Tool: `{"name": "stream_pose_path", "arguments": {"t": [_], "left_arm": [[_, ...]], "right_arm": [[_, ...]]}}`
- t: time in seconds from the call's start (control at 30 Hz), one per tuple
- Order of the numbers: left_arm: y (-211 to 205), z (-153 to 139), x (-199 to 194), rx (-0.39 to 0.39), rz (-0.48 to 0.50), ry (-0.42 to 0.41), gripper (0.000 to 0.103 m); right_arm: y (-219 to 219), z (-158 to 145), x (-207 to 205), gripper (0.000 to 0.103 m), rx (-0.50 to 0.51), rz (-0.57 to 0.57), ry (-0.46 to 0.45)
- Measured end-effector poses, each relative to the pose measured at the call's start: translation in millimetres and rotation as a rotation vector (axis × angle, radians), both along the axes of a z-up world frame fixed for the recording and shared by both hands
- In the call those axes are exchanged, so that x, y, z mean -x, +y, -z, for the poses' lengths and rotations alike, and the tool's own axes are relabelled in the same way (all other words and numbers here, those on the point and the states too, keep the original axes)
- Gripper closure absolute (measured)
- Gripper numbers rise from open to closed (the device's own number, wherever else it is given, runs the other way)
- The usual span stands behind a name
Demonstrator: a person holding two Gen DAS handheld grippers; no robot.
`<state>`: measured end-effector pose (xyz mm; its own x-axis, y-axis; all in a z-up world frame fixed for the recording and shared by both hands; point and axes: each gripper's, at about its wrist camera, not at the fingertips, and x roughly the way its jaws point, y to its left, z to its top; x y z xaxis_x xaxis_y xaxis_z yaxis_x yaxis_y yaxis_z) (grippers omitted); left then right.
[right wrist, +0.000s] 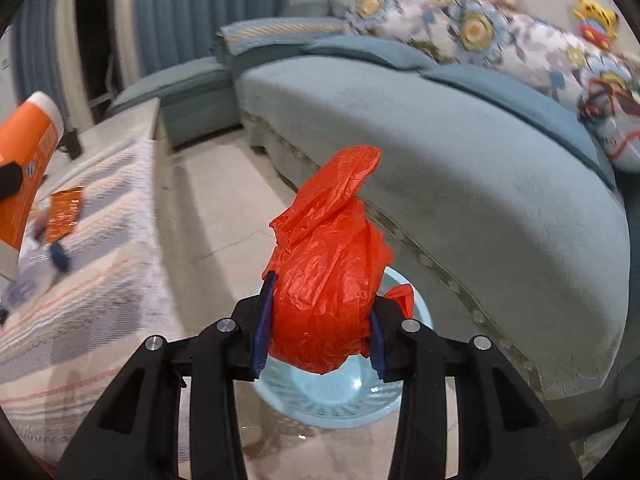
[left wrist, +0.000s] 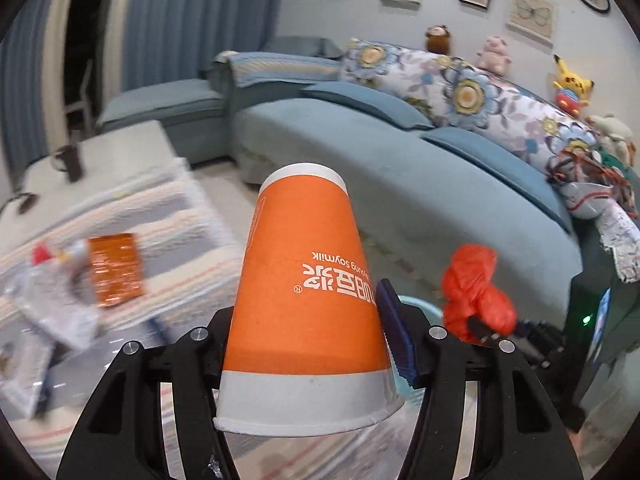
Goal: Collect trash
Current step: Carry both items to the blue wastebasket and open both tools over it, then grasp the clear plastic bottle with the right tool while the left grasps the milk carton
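My left gripper (left wrist: 308, 344) is shut on an orange and white paper cup (left wrist: 304, 300), held upside down in the air; the cup also shows at the left edge of the right wrist view (right wrist: 28, 160). My right gripper (right wrist: 320, 320) is shut on a crumpled red plastic bag (right wrist: 328, 276), held directly above a light blue bin (right wrist: 332, 404) on the floor. The bag also shows in the left wrist view (left wrist: 476, 292), and a sliver of the bin (left wrist: 420, 308) shows behind the left gripper's right finger.
A low table with a striped cloth (left wrist: 160, 216) stands at left, holding an orange packet (left wrist: 116, 268) and a clear plastic wrapper (left wrist: 52, 300). A blue sofa (right wrist: 440, 152) with floral pillows curves along the right. Tiled floor (right wrist: 224, 216) lies between them.
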<state>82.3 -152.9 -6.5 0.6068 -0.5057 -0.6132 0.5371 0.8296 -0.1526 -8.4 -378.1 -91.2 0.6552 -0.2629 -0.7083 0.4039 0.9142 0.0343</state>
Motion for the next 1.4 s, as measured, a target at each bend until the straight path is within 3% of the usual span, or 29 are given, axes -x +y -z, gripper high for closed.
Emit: {"name": "stream_pose_path", "arguments": {"t": [0.23, 0.3, 0.37, 0.4, 0.43, 0.7, 1.0, 1.2, 1.4], "left_arm": [[-69, 74, -29, -0.025, 0.127, 0.149, 0.045], [-77, 87, -34, -0.033, 0.148, 0.176, 0.049], [-80, 98, -38, -0.043, 0.165, 0.196, 0.045], [-81, 103, -39, -0.053, 0.163, 0.201, 0.036], [-79, 106, -39, -0.058, 0.158, 0.196, 0.031], [-54, 90, -42, -0.053, 0.137, 0.183, 0.029], [30, 31, -31, 0.024, 0.013, 0.09, 0.027], [141, -6, -23, 0.052, -0.202, -0.019, 0.019], [242, -12, -22, 0.018, -0.394, -0.043, 0.017]], "right_arm": [[-46, 70, -12, 0.064, -0.125, 0.085, 0.165], [-50, 85, -14, 0.064, -0.144, 0.096, 0.197], [-52, 97, -14, 0.058, -0.161, 0.108, 0.221], [-54, 103, -15, 0.053, -0.175, 0.115, 0.23], [-56, 105, -16, 0.051, -0.183, 0.12, 0.233], [-48, 92, -16, 0.049, -0.167, 0.123, 0.213], [15, 21, -14, 0.049, -0.134, -0.005, 0.047], [97, -30, -21, 0.049, -0.096, -0.202, -0.097], [181, -50, -42, 0.049, -0.066, -0.375, -0.121]]}}
